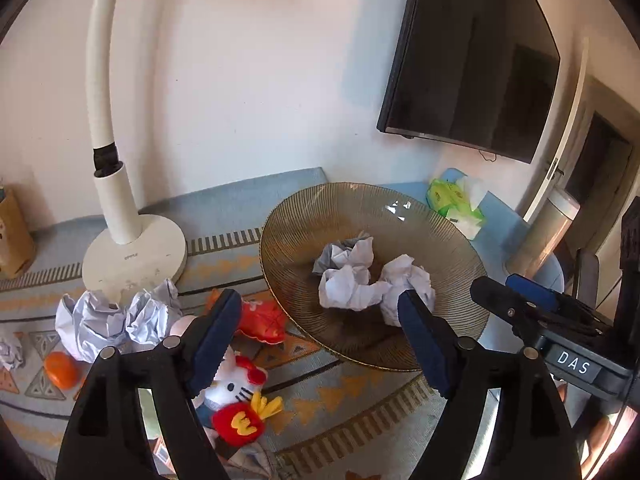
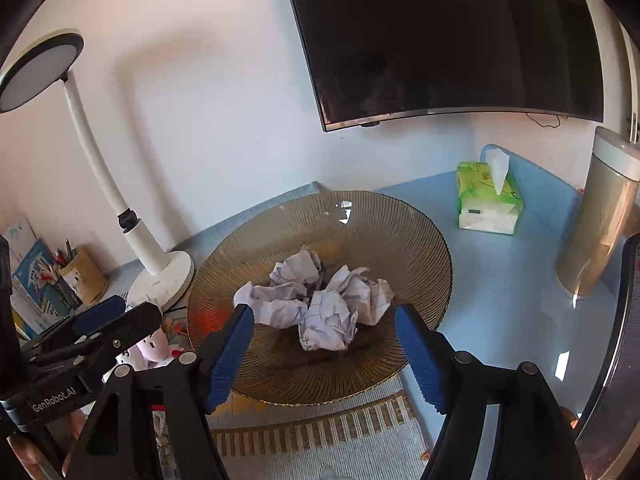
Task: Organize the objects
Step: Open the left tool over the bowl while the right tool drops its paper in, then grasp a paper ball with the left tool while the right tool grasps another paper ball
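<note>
Bench: blue surface [image 2: 500, 280] with a patterned runner [image 1: 340, 408], white wall behind, dark screen [image 2: 448, 32] above.
Bowl: ribbed amber glass bowl [image 2: 400, 224] holding crumpled paper balls [image 2: 328, 320].
Left tongs [image 1: 320, 336]: apart, empty — bowl just ahead.
Right tongs [image 2: 324, 344]: apart, empty — paper beyond the tips.
Loose paper: more paper wads [image 1: 116, 316] by the lamp base [image 1: 136, 256].

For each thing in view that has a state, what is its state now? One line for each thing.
left gripper: open, nothing between the fingers
right gripper: open, nothing between the fingers
glass bowl: upright, holds crumpled paper balls
loose paper balls: outside the bowl, beside the lamp base
desk lamp: upright
tissue pack: open, one tissue sticking out
television: screen dark
</note>
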Motion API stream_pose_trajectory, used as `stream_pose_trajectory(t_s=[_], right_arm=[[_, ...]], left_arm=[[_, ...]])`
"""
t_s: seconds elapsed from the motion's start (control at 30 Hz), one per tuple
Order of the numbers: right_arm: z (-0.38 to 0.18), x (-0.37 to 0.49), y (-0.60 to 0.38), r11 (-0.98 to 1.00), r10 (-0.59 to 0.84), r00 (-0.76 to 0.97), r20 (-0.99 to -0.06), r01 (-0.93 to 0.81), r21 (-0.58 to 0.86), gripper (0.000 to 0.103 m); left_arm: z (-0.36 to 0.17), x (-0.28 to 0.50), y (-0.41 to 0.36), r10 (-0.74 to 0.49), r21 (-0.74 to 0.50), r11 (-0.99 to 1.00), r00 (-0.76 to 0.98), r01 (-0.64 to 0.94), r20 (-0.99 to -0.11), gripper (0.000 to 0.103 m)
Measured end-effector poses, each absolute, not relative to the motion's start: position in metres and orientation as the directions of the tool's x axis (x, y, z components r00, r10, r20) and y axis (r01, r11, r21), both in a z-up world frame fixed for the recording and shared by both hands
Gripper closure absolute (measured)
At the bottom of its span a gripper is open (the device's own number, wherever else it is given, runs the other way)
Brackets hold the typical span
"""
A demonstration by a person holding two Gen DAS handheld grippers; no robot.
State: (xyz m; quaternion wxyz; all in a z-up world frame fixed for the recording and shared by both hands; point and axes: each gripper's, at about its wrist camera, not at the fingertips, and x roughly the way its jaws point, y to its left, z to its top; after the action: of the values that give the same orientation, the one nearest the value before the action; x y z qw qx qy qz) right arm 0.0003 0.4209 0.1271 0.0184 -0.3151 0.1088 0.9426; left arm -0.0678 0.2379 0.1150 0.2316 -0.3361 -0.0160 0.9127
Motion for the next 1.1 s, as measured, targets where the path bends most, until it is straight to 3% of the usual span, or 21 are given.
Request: stream_pose_trajectory(t_s=[0.17,0.23,0.3,0.47,0.57,0.93,1.1], right_arm=[[0.131,0.027,0.381,-0.981,-0.13,-0.817,-0.562,0.024,0.193,0.031],[0.126,0.038,0.362,-0.976,-0.181,-0.817,-0.548,0.08,0.204,0.024],[0.114,0.047,0.343,-0.97,-0.22,-0.815,-0.536,0.122,0.213,0.01],[0.067,0.047,0.303,-0.976,-0.215,-0.792,-0.571,0.158,0.149,0.01],[0.054,0.039,0.293,-0.982,-0.187,-0.771,-0.609,0.147,0.116,0.01],[0.046,0.033,0.282,-0.986,-0.151,-0.752,-0.642,0.16,0.044,0.01],[0.046,0.039,0.275,-0.985,-0.136,-0.764,-0.63,0.172,0.004,0.003]], left_arm=[[0.127,-0.032,0.19,0.385,-0.17,-0.92,-0.73,-0.354,-0.564,0.023],[0.126,-0.015,0.163,0.35,-0.175,-0.936,-0.756,-0.305,-0.553,0.019],[0.119,0.001,0.131,0.289,-0.171,-0.957,-0.788,-0.233,-0.543,0.013],[0.078,0.028,0.056,0.039,-0.088,-0.996,-0.809,0.016,-0.587,0.009],[0.052,0.031,0.022,-0.026,-0.095,-0.99,-0.786,0.107,-0.618,0.009],[0.026,0.026,0.023,-0.05,-0.051,-0.993,-0.767,0.107,-0.639,0.009],[0.024,0.025,0.017,-0.038,-0.085,-0.989,-0.758,0.123,-0.651,0.009]])
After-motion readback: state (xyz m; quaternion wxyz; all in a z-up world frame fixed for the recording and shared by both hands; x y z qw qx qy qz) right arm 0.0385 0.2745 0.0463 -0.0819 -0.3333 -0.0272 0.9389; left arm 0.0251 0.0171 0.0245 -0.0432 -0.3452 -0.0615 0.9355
